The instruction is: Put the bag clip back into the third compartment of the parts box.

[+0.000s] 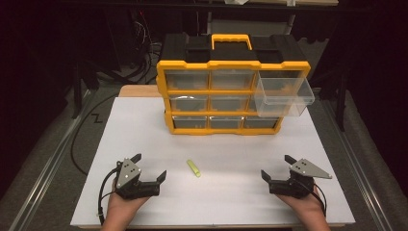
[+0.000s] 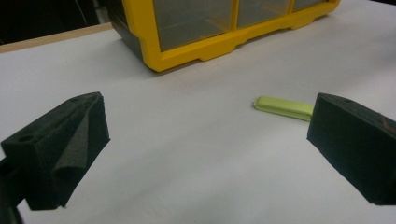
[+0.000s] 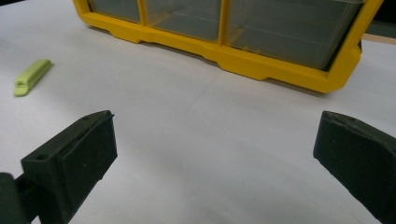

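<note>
Near the table's front edge, left claw [image 1: 150,167] rested on its hand, jaws spread wide, nothing between; right claw [image 1: 278,167] sat the same, released and empty; between them, nearer the left claw, a small lime-green clip [image 1: 194,168] lay flat on the white table [image 1: 144,125]; behind stood a yellow drawer organizer [image 1: 231,91], its top-right clear drawer [image 1: 284,96] pulled out.

Glossy yellow plastic organizer [image 1: 233,91], matt white table [image 1: 144,139], perhaps rubbery green piece [image 1: 194,168]
</note>
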